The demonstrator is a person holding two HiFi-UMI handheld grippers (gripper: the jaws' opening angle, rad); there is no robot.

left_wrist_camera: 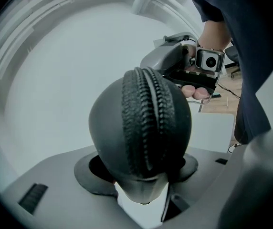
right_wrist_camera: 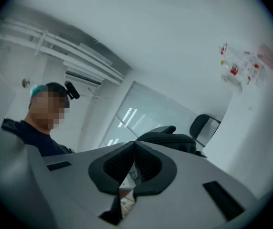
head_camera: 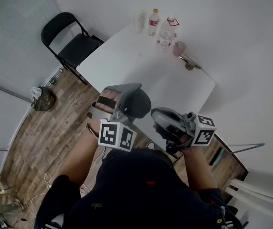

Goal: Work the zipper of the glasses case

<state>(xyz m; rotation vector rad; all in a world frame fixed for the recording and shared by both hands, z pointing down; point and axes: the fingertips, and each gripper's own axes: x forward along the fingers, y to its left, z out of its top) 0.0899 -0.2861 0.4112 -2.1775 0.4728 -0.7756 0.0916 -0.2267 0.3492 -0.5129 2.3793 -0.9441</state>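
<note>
1. The wooden floor (head_camera: 41, 137) lies far below both pairs of fingers, which are held up in the air in front of the person.
2. The white counter (head_camera: 127, 61) stretches away beyond the fingertips, well apart from them.
3. A black folding chair (head_camera: 72, 42) stands at the counter's far left corner, well beyond the left fingers.
4. The left gripper (left_wrist_camera: 139, 173) has its fingers (left_wrist_camera: 89, 178) spread wide and clamped on either side of the glasses case.
5. The right gripper (right_wrist_camera: 135, 168) has its fingers (right_wrist_camera: 115, 168) pressed together at the tips. I cannot tell whether anything small is pinched between them.
6. The dark grey glasses case (left_wrist_camera: 141, 128) sits between the left fingers, one rounded end bulging out past them. From the right fingers it lies just ahead of the tips.
7. Clear bottles (head_camera: 153, 22) stand at the counter's far edge, well beyond both pairs of fingers.
8. A pink cup (head_camera: 179, 47) stands near the bottles, far beyond the right fingers.
9. The zipper (left_wrist_camera: 148, 118) runs as a closed black band over the case's end, midway between the left fingers.
</note>
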